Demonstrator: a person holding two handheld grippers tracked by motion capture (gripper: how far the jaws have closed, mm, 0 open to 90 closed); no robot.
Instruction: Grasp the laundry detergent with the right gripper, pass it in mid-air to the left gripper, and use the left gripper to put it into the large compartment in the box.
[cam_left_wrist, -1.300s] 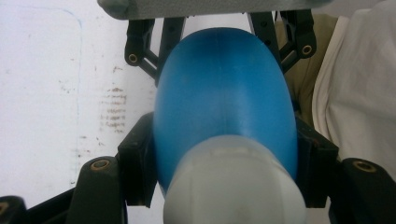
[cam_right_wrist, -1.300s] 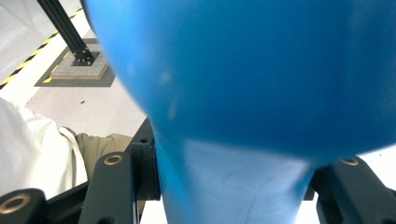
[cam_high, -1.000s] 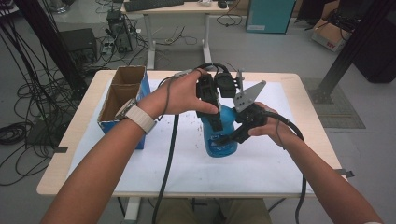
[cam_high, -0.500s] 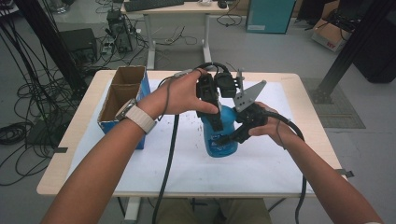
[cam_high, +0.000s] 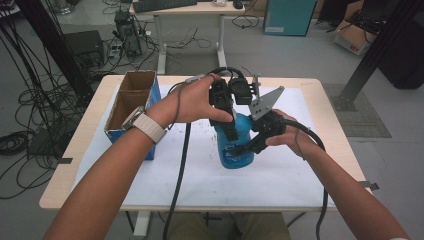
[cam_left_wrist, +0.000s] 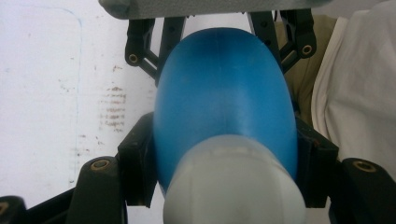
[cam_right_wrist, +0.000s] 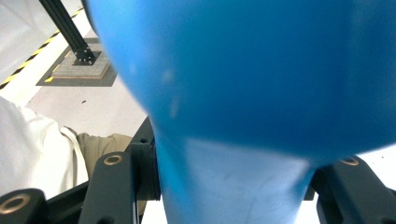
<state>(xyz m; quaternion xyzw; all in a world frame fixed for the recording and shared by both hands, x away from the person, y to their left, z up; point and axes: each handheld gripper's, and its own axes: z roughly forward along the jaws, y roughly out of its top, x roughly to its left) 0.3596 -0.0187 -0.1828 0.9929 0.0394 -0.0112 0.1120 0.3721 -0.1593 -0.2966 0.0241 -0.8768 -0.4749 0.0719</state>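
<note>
A blue plastic bottle (cam_high: 231, 156) is held a little above the white-covered table (cam_high: 200, 175), near its middle. My left gripper (cam_high: 230, 131) comes at it from above and is shut on its upper part. In the left gripper view the black pads (cam_left_wrist: 136, 170) press on the blue bottle (cam_left_wrist: 224, 93) just beyond its white cap (cam_left_wrist: 233, 186). My right gripper (cam_high: 246, 147) reaches in from the right, shut on the bottle lower down. In the right gripper view its jaws clamp a narrower part of the bottle (cam_right_wrist: 243, 70), and the body hides what lies beyond.
An open cardboard box (cam_high: 131, 102) with blue sides stands at the table's left edge. Brown specks (cam_left_wrist: 112, 107) mark the white sheet. Black cables (cam_high: 180, 170) trail from both grippers toward the front edge. A person's lap (cam_right_wrist: 42, 144) is close to the table's near side.
</note>
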